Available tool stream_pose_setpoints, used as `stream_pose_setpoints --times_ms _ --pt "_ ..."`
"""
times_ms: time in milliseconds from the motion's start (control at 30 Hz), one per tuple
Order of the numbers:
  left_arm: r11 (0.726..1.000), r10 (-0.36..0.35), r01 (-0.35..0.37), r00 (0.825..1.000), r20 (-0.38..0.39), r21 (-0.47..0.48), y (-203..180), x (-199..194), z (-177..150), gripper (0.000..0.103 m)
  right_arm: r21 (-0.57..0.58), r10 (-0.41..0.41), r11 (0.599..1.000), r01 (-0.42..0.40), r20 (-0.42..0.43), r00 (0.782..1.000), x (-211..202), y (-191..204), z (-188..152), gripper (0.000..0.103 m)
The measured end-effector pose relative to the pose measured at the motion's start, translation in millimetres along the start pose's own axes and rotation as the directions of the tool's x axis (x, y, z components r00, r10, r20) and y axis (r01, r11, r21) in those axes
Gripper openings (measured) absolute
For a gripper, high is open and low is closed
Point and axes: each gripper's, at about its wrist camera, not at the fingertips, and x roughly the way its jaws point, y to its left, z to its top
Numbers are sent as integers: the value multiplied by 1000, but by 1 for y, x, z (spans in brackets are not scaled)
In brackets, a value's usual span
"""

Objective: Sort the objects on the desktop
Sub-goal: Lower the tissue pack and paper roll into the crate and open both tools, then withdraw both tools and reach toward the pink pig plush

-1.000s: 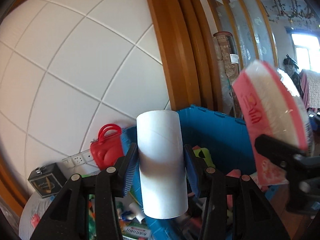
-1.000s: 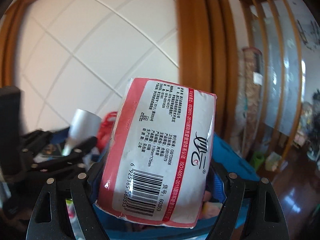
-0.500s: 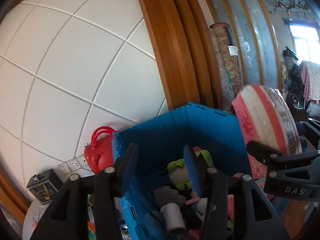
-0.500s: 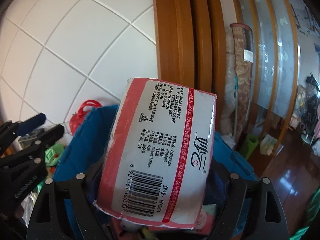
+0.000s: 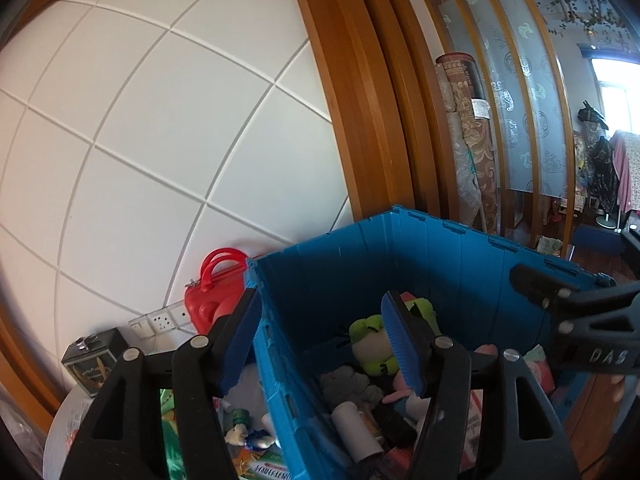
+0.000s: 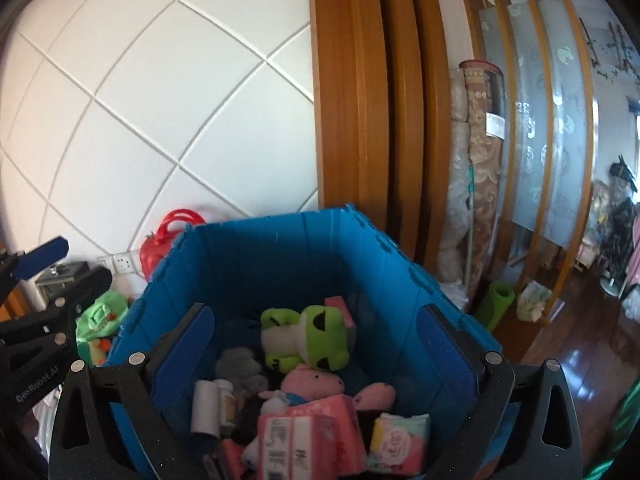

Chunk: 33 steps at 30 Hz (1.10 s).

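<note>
White tiled wall behind; both claws, left claw [image 5: 320,344] and right claw [image 6: 314,354], spread empty over blue crate [image 6: 280,256].

White tiled wall [image 5: 160,128], wooden door frame [image 6: 372,92], glossy wood floor [image 6: 576,364].

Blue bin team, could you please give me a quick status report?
Left gripper open, empty. Right gripper open, empty. Pink tissue pack and white roll lie inside the blue bin. Nothing obstructing.
</note>
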Motion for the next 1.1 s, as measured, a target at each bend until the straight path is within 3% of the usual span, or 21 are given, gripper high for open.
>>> stream_pose_setpoints --times_ms 300,700,967,1100 --pt "999 36 -37 999 -18 -38 15 -25 -19 62 -38 25 999 -23 58 998 -30 22 0 103" --pt "984 134 -140 989 -60 -107 48 -50 -56 62 -83 177 982 -172 58 982 -45 69 -15 103" --pt "957 232 -244 968 -93 -155 100 -72 -86 62 -128 337 936 -329 51 940 -48 127 -25 103" --pt "934 294 -312 948 -124 -173 140 -84 -113 62 -160 401 906 -392 30 915 -47 166 -32 103"
